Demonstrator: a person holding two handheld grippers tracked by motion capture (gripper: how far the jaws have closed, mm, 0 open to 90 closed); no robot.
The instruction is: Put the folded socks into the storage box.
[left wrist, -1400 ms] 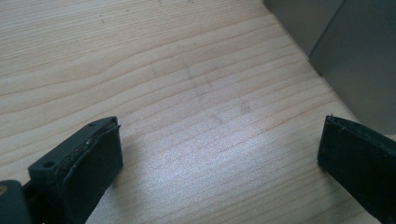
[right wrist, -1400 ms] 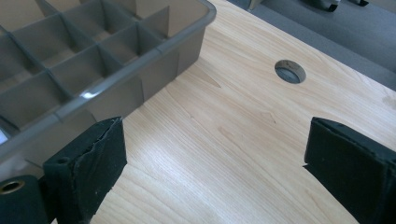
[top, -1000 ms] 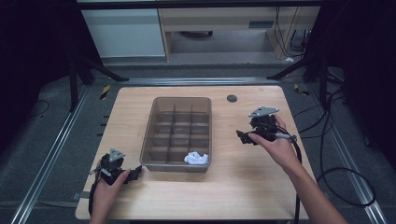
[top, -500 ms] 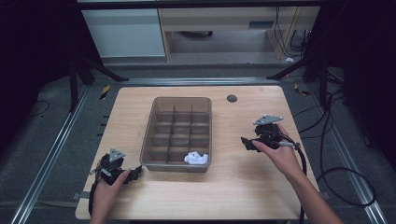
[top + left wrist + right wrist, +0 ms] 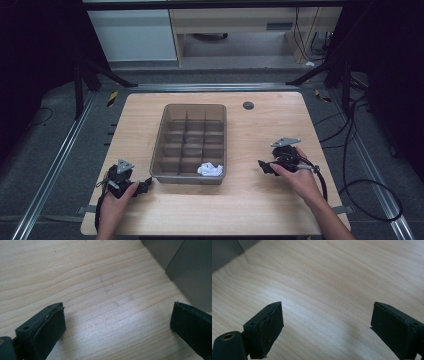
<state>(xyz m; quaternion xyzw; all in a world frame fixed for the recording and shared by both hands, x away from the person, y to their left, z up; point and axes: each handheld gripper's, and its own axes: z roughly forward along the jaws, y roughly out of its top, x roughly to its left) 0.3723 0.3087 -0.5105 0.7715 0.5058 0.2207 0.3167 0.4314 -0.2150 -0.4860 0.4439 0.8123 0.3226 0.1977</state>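
Note:
A grey divided bin [image 5: 161, 142] stands in the middle of the wooden table [image 5: 260, 200]. A crumpled white object [image 5: 210, 170] lies in its near right compartment. My left gripper [image 5: 146, 185] rests low on the table near the bin's front left corner, held by a hand; its jaws stand wide apart over bare wood [image 5: 107, 302] with nothing between them. My right gripper [image 5: 262, 166] sits to the right of the bin, also in a hand, pointing toward the bin. It is open over bare wood [image 5: 327, 305] and holds nothing.
A small dark round disc [image 5: 248, 105] lies on the table at the back right. The bin's grey wall [image 5: 192, 272] shows at the upper right of the left gripper view, and a corner of it [image 5: 224, 251] in the right gripper view. Cables [image 5: 350, 185] trail off the table's right side.
My right gripper has come down and back toward the table's near edge, from beside the bin's middle to near its front. The left gripper has stayed put.

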